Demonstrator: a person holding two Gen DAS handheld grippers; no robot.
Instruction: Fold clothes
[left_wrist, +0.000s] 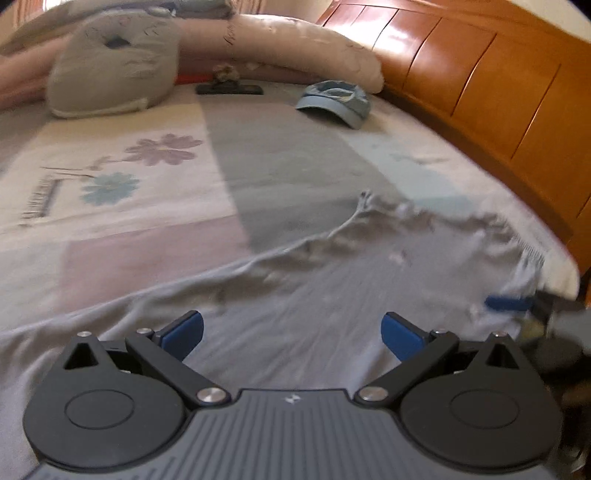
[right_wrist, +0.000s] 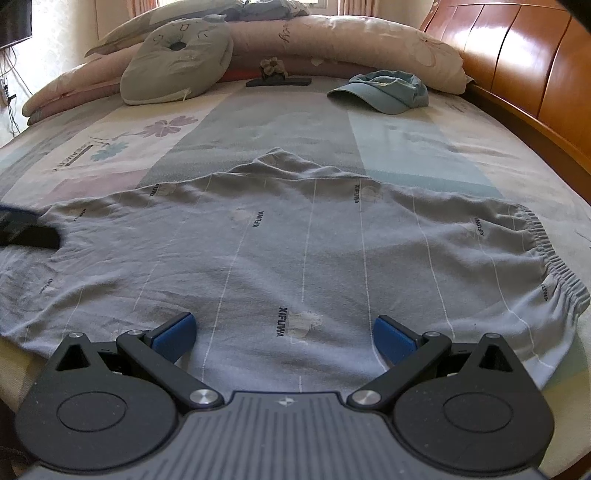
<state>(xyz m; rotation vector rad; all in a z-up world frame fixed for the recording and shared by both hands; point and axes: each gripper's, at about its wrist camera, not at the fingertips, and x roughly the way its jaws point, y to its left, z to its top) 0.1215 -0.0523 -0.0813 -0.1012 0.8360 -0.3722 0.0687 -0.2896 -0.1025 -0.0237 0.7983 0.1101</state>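
Note:
A grey garment with thin white stripes and small printed lettering lies spread flat across the near part of the bed, its elastic waistband at the right. My right gripper hovers open over the garment's near edge, nothing between its blue pads. In the blurred left wrist view, my left gripper is open above the same grey garment, which looks rumpled along its far edge. The right gripper's blue pad shows at that view's right edge. The left gripper appears dark at the garment's left end.
A blue cap lies far right on the patchwork bedsheet. A grey ring cushion, a long pink pillow and a dark flat object sit at the back. A wooden headboard runs along the right.

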